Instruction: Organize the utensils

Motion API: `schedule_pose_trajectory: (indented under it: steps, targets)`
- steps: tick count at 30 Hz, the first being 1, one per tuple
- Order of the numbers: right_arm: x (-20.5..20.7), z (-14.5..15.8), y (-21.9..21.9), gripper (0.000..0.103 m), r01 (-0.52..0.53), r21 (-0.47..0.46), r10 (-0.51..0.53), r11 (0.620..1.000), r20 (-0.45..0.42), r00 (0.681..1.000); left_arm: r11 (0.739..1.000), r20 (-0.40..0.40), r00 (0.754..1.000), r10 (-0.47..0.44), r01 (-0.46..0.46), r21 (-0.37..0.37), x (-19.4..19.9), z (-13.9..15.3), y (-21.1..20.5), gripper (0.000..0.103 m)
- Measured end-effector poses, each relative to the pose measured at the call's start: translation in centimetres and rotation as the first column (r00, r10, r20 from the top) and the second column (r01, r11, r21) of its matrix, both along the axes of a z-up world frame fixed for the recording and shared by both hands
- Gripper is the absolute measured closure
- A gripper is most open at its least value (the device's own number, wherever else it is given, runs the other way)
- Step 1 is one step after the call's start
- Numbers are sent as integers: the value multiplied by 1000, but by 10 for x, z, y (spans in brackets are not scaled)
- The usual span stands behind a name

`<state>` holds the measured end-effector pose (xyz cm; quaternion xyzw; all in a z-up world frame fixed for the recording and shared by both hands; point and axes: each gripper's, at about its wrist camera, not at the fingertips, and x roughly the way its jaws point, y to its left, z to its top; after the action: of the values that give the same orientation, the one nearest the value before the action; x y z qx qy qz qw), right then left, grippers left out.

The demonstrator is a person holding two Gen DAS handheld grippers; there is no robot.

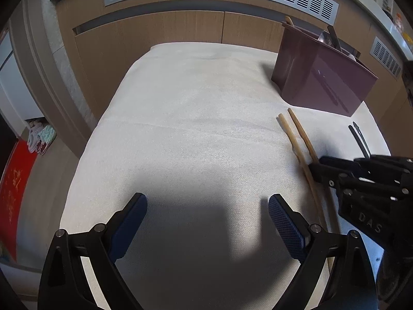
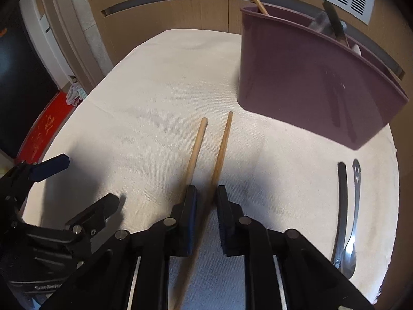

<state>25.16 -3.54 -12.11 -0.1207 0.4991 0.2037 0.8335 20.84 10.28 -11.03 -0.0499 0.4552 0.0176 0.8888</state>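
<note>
- Left wrist view: a mauve utensil holder [image 1: 322, 77] stands upright at the far right of the white cloth [image 1: 193, 134]. A wooden stick tip [image 1: 289, 21] pokes from its left end and a dark handle [image 1: 334, 37] from further right; what else sits inside is hidden.
- Same view: two wooden chopsticks [image 1: 299, 134] lie on the cloth just in front of the holder, pale and slender. A black-handled utensil [image 1: 358, 139] lies to their right.
- Same view: the left gripper [image 1: 207, 208] hovers over bare cloth with its jaws spread wide and nothing between them. The right gripper [image 1: 316, 171] reaches in from the right, over the chopsticks.
- Right wrist view: the holder [image 2: 309, 77] sits ahead and to the right, and seems divided into compartments; a wooden stick [image 2: 259, 3] leans in the left end, a dark handle [image 2: 335, 25] further right.
- Same view: the right gripper [image 2: 206, 196] is closed on the chopsticks [image 2: 206, 149], whose far tips splay slightly apart towards the holder.
- Same view: a metal spoon [image 2: 351, 232] and a black-handled piece [image 2: 342, 201] lie side by side on the cloth [image 2: 155, 103], well right of the chopsticks.
</note>
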Motion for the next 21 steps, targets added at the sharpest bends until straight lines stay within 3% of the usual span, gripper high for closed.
schedule_pose_trajectory:
  steps: [6, 11, 12, 16, 18, 21]
  targets:
    - [-10, 12, -39, 98, 46, 1, -46, 999, 48, 998, 999, 12, 999, -50, 50, 2, -5, 10, -12, 8]
    - [-22, 28, -111, 98, 161, 83, -166, 983, 55, 985, 971, -49, 982, -180, 170, -169, 12, 13, -33, 11]
    - [-26, 30, -126, 98, 182, 95, -188, 979, 61, 980, 965, -63, 977, -202, 188, -184, 18, 14, -39, 14]
    - [-35, 29, -159, 98, 224, 140, -234, 964, 63, 970, 943, -187, 936, -299, 260, -206, 50, 14, -66, 57]
    - [-38, 27, -171, 98, 238, 169, -250, 957, 59, 966, 941, -249, 916, -315, 268, -205, 62, 13, -74, 58]
    - [-40, 26, -175, 98, 239, 191, -256, 952, 69, 964, 945, -338, 882, -328, 302, -129, 77, 14, -90, 66]
